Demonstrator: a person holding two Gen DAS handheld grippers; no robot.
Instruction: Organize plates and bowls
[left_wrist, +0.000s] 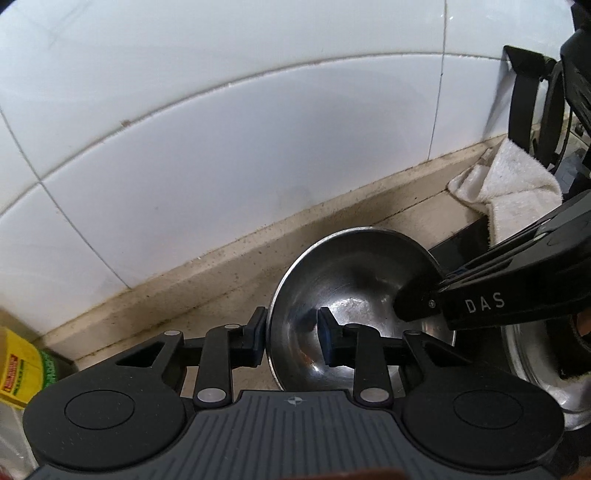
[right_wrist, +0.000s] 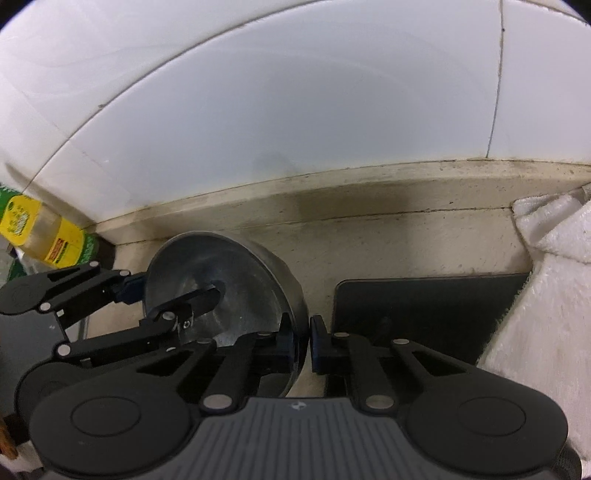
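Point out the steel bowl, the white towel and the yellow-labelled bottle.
steel bowl (left_wrist: 354, 291): left wrist view, on its shiny inner wall.
white towel (right_wrist: 546, 291): right wrist view, on its fluffy face, right side.
yellow-labelled bottle (right_wrist: 40, 236): right wrist view, on its clear body.

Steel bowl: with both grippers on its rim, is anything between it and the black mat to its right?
Nothing visible. The steel bowl is clamped at its rim by the left gripper and the right gripper. The black mat lies right beside it, bare countertop between. The white towel overlaps only the mat's far edge.
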